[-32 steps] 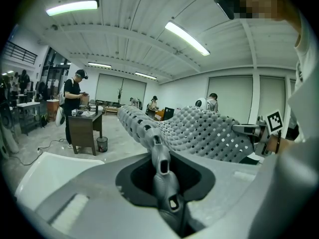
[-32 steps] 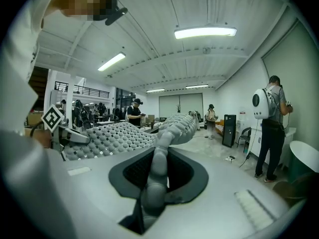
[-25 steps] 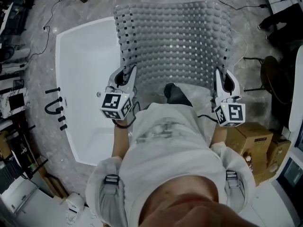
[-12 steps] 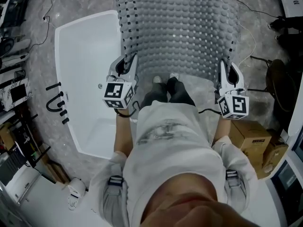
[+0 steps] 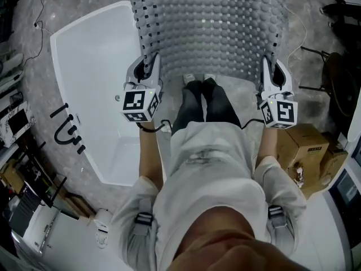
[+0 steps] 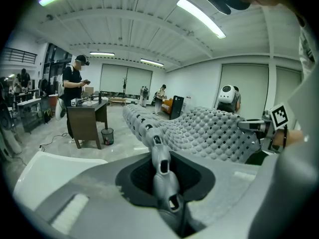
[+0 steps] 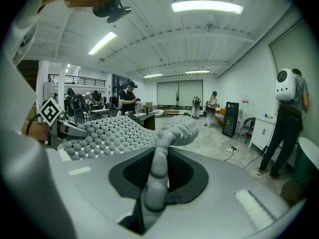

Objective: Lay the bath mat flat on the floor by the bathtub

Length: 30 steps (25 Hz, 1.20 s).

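A grey studded bath mat (image 5: 208, 33) with rows of holes hangs stretched between both grippers, held up above the marble floor to the right of the white bathtub (image 5: 96, 89). My left gripper (image 5: 148, 71) is shut on the mat's near left corner. The right gripper (image 5: 272, 72) is shut on its near right corner. In the left gripper view the mat's edge (image 6: 160, 163) is pinched between the jaws and the mat (image 6: 199, 128) runs away to the right. In the right gripper view the pinched corner (image 7: 155, 176) shows, with the mat (image 7: 109, 131) spreading left.
The person's legs and shoes (image 5: 198, 95) stand just under the mat's near edge. Cardboard boxes (image 5: 304, 151) sit at the right. A black tap fitting (image 5: 66, 131) is on the tub's left rim. A dark chair (image 5: 333, 78) and cables lie at the far right.
The view has shifted forward: the mat now sits higher and farther out in the frame, both grippers have risen with it, and the person's legs and shoes show more fully below it.
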Available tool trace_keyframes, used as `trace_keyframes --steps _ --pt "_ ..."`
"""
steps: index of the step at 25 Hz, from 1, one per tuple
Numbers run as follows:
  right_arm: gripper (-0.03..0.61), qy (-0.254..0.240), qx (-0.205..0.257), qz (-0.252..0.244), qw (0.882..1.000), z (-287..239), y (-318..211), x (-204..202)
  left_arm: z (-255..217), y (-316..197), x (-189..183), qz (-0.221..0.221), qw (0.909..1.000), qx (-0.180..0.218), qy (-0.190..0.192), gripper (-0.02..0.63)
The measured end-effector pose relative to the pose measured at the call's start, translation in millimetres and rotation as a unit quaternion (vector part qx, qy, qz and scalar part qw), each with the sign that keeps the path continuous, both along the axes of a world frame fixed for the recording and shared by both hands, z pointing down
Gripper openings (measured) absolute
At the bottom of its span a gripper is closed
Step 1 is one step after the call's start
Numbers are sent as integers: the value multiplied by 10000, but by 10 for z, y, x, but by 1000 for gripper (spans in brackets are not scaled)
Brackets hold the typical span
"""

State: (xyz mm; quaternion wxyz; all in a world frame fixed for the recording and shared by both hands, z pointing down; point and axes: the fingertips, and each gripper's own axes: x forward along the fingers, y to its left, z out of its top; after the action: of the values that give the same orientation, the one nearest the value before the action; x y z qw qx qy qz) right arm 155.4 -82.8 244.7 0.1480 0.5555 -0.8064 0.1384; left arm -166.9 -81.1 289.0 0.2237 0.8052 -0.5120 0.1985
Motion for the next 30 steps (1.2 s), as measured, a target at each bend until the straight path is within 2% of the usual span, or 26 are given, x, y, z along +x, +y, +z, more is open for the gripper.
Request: trace_keyframes --steps 14,24,30 --pt "58 416 -115 23 9991 897 -302 -206 1043 -309 -235 11 9997 -239 59 69" --pt "60 447 -291 -67 9986 1700 -768 51 1757 -729 3 11 9993 -368 -99 69" --pt "60 531 -386 -209 9976 2413 -1036 134 2473 -963 95 -11 9984 -551 -146 69"
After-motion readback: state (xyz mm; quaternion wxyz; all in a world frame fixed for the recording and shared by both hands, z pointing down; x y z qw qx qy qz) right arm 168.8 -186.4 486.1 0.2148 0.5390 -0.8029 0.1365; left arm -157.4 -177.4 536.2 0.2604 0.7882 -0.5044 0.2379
